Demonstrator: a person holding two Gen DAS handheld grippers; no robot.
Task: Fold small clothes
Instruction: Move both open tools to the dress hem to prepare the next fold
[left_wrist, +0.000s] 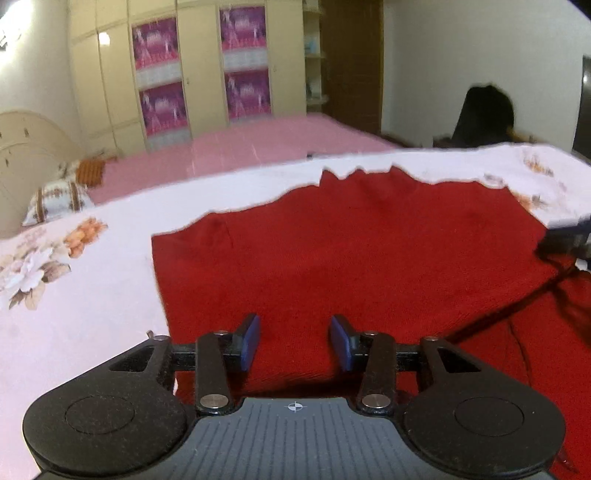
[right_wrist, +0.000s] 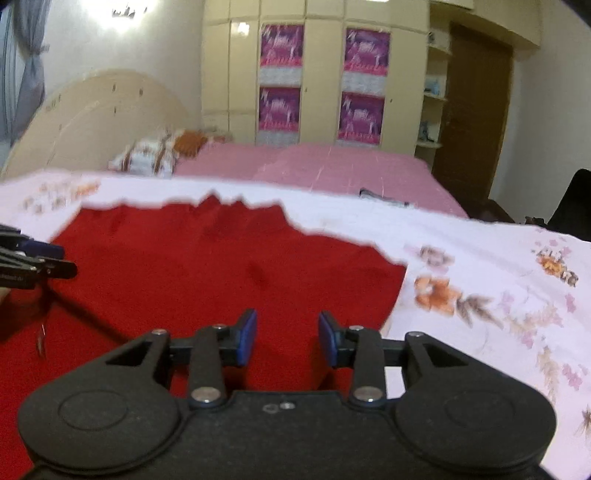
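Left claw: left claw (left_wrist: 294, 341) has its two blue pads (left_wrist: 249, 341) apart, with nothing between them. It hangs over the near left part of the red cloth (left_wrist: 351, 251).
Right claw: right claw (right_wrist: 287, 338) is apart too and holds nothing. It hangs over the near right part of the red cloth (right_wrist: 207, 266), close to the cloth's right edge.
Red cloth: it lies spread out flat on the sheet (left_wrist: 92, 280). Its far edge looks bumpy and jagged. Its left edge and right edge both have sheet showing past them.
Sheet: white with orange and pink flowers (right_wrist: 439, 291). It covers the near part of the bed.
Other claw seen: from the left view, the right claw (left_wrist: 565, 240) shows at the cloth's right edge. From the right view, the left claw (right_wrist: 37, 262) shows at the cloth's left edge.
Behind: a pink cover (right_wrist: 332, 166) on the far part of the bed, pillows (right_wrist: 147, 157) at its head, and a tall cupboard (right_wrist: 317, 74) with purple pictures.
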